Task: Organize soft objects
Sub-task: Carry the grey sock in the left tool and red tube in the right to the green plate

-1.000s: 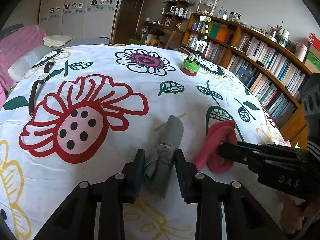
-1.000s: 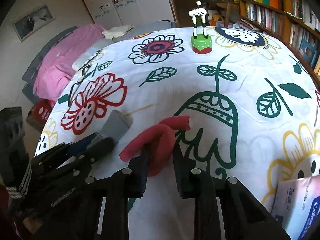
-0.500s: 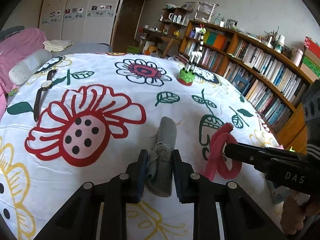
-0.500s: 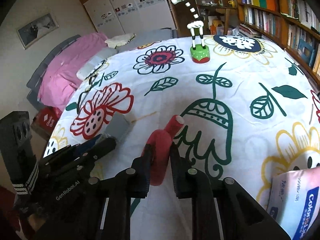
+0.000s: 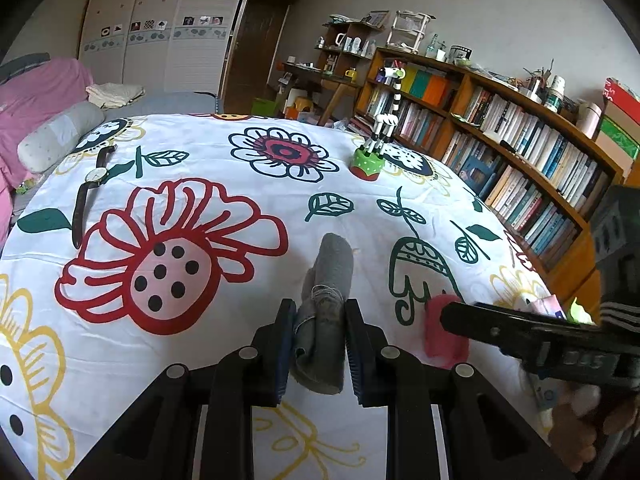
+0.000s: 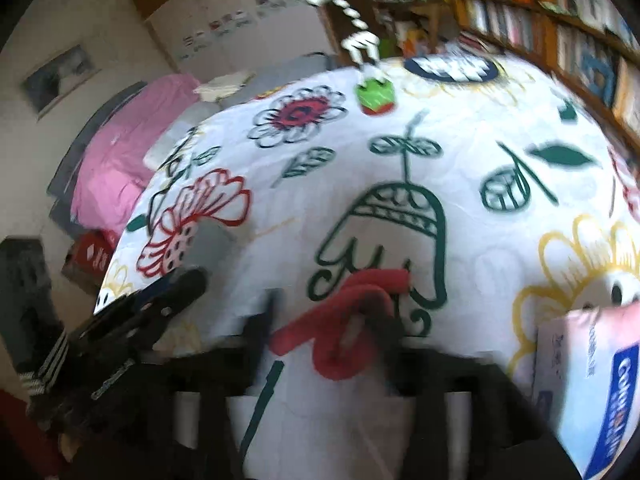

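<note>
Left wrist view: grey cloth [image 5: 326, 316] is seen pinched between the pads of the left gripper [image 5: 318, 336], clenched approx. mid-length, far end lying on the sheet [image 5: 200, 152]. Red tube [image 6: 352, 320] lies looped on the sheet btwn the jaws of the right gripper [image 6: 324, 332], which have just been opening; it is judged released, pads off it, though the right view is blurred. Both items are judged light, limp and non-fragile; sag and slip-out are to be expected if held near an end. Cloth is best taken at its bunched middle, tube across both strands where the loop crosses.
</note>
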`<state>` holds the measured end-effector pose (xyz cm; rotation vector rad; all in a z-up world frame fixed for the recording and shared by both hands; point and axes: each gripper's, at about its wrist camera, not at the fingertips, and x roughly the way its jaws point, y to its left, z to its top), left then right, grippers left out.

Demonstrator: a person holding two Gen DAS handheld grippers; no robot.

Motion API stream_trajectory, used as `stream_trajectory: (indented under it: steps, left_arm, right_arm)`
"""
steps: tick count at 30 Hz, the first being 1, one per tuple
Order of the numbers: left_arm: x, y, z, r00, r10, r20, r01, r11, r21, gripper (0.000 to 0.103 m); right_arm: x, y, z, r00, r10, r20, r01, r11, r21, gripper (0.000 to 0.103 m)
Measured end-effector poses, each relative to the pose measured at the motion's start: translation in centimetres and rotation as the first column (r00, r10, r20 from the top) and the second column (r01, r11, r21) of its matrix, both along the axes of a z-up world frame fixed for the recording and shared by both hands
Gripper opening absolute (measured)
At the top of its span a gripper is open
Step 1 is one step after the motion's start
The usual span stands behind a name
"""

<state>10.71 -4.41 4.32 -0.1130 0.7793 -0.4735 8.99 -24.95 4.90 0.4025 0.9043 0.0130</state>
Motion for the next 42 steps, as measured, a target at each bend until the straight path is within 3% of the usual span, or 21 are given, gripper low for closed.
stream_trajectory:
  steps: [2, 7, 11, 14, 17, 19, 24, 42]
  left_arm:
    - [0.0, 0.1, -0.1, 1.000, 0.003, -0.004, -0.003, 1.000, -0.002, 0.026]
    - [0.0, 0.0, -0.2, 1.000, 0.000, -0.008, 0.000, 1.000, -0.003, 0.026]
    - [0.0, 0.0, -0.3, 1.000, 0.004, -0.009, -0.004, 1.000, -0.003, 0.026]
    - [0.0, 0.0, -0.4, 1.000, 0.005, -0.014, -0.005, 1.000, -0.003, 0.026]
    - [-0.1, 0.1, -0.5, 1.000, 0.003, -0.015, -0.003, 1.000, -0.001, 0.026]
    - [-0.1, 0.0, -0.5, 1.000, 0.001, -0.015, -0.001, 1.000, -0.002, 0.026]
    - [-0.2, 0.0, -0.5, 1.000, -0.001, -0.015, 0.001, 1.000, 0.001, 0.026]
    - [-0.9, -1.5, 0.3, 0.999, -0.037, 0.007, 0.037, 0.999, 0.019, 0.026]
  right_arm:
    - [-0.2, -0.5, -0.4, 0.999, -0.046, 0.000, 0.046, 0.998, 0.038, 0.076]
    - [-0.6, -1.2, -1.3, 0.991, -0.130, -0.026, 0.130, 0.991, 0.032, 0.076]
    - [0.0, -0.8, -2.2, 0.991, -0.118, -0.056, 0.122, 0.990, 0.073, 0.076]
    - [0.8, 0.3, -2.3, 0.994, -0.100, -0.046, 0.101, 0.994, 0.037, 0.074]
    - [1.4, 1.2, -2.3, 0.995, -0.090, -0.037, 0.088, 0.995, -0.049, 0.052]
    - [1.6, 1.6, -2.3, 0.996, -0.082, -0.039, 0.077, 0.991, -0.109, 0.049]
    - [1.3, 1.4, -2.2, 0.998, -0.058, -0.035, 0.054, 0.993, -0.107, 0.048]
    - [-1.9, -5.3, 3.0, 0.981, -0.175, 0.086, 0.185, 0.975, -0.125, 0.048]
